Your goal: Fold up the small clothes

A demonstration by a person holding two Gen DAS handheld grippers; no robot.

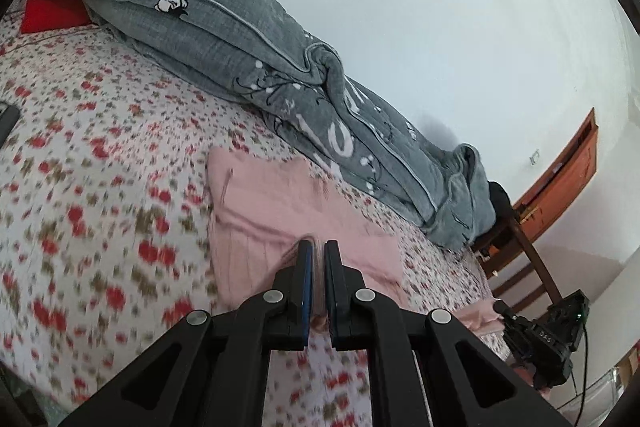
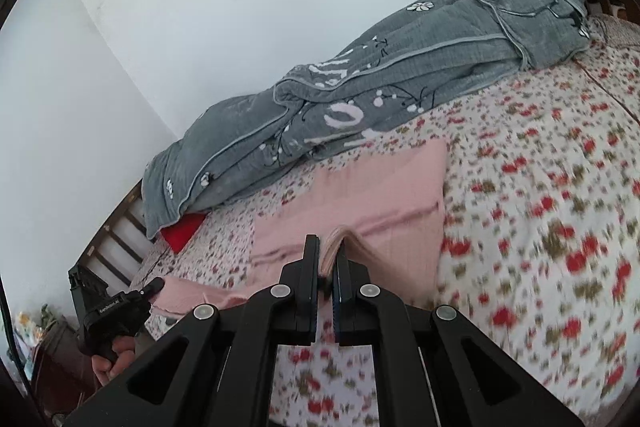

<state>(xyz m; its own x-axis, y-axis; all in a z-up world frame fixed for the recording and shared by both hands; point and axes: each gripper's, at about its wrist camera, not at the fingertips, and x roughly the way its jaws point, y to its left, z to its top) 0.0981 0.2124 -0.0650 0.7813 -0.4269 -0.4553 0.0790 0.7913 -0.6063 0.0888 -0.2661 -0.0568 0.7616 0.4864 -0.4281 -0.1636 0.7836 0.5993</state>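
Note:
A small pink garment [image 1: 280, 211] lies on the flowered bedspread [image 1: 100, 163], its near edge lifted off the bed. My left gripper [image 1: 319, 247] is shut on a bunched fold of that edge. In the right wrist view the same pink garment [image 2: 372, 195] stretches away from my right gripper [image 2: 329, 247], which is shut on another fold of its near edge. Each gripper shows in the other's view: the right gripper [image 1: 500, 307] at the lower right, the left gripper [image 2: 158, 283] at the lower left, both holding pink cloth.
A grey quilt [image 1: 224, 39] with white flowers and letters lies bunched along the wall side of the bed. A red cushion [image 1: 48, 7] peeks out under it. A wooden headboard [image 1: 560, 179] stands at one end. A hand [image 2: 112, 359] grips the left tool's handle.

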